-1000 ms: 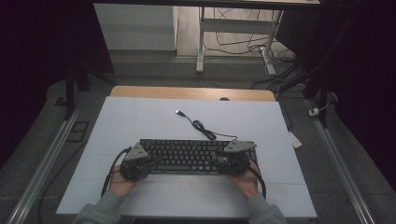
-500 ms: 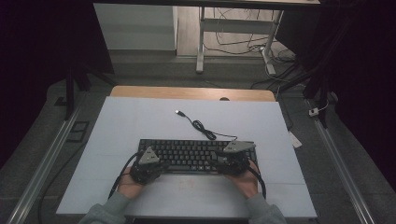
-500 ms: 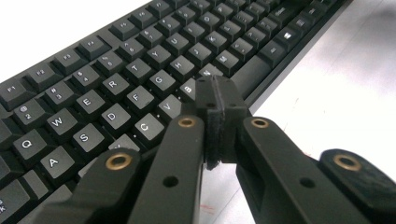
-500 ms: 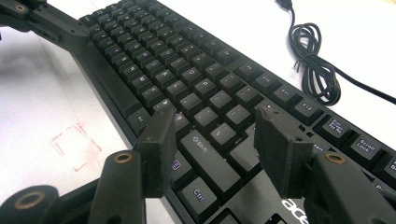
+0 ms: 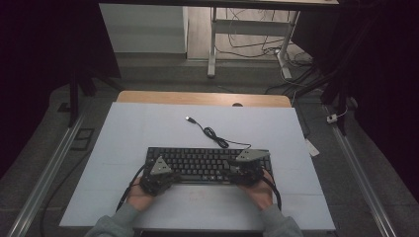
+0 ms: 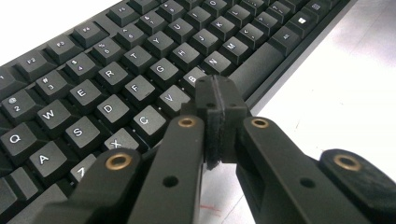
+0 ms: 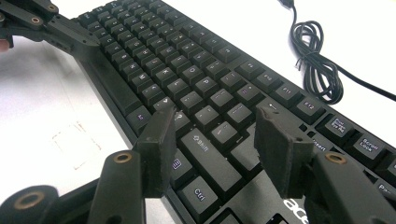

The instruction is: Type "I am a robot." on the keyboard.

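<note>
My left tool (image 6: 217, 100), jaws pressed together and empty, hovers over the B key of the black keyboard (image 5: 207, 164) lying on the white tabletop (image 5: 148, 128); my right tool (image 7: 215, 140) hangs open above its right-hand keys, holding nothing.

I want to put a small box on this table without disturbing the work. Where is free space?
The white mat is bare left of the cable, between the keyboard and the wooden edge. The far right corner is also free. The near edge is crowded by the left gripper, right gripper and forearms.
</note>
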### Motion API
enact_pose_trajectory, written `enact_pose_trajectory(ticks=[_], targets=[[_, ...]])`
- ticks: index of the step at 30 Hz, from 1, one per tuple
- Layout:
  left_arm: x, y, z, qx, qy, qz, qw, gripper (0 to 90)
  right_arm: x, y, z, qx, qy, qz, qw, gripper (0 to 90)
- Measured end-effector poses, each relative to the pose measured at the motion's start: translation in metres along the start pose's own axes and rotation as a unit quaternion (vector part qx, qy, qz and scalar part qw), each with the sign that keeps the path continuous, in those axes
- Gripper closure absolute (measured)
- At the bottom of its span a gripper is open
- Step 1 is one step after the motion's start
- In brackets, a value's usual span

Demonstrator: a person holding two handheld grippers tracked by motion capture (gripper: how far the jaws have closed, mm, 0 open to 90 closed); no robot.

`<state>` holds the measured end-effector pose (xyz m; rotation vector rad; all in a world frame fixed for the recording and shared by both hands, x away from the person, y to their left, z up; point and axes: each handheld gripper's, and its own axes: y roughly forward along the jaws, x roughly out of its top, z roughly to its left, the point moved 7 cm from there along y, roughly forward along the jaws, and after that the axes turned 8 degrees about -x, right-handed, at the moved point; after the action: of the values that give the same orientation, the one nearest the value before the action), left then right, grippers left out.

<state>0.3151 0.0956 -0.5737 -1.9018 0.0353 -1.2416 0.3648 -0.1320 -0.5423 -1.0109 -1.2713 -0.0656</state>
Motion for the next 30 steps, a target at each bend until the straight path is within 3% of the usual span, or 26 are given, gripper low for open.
enact_pose_trajectory(ticks=[20, 25, 30], targets=[[-0.0028, 0.0051, 0.0016, 0.005, -0.002, 0.013, 0.9999, 89.2, -0.0008, 0.001, 0.0011, 0.003, -0.001, 0.004, 1.0, 48.5], [-0.002, 0.0035, 0.0016, 0.007, 0.001, 0.008, 0.9999, 89.2, -0.001, 0.001, 0.0008, 0.003, -0.001, 0.004, 1.0, 48.5], [0.0017, -0.0018, 0.002, 0.005, -0.005, -0.014, 0.9999, 89.2, -0.0009, 0.0006, 0.0006, 0.003, -0.001, 0.005, 1.0, 48.5]])
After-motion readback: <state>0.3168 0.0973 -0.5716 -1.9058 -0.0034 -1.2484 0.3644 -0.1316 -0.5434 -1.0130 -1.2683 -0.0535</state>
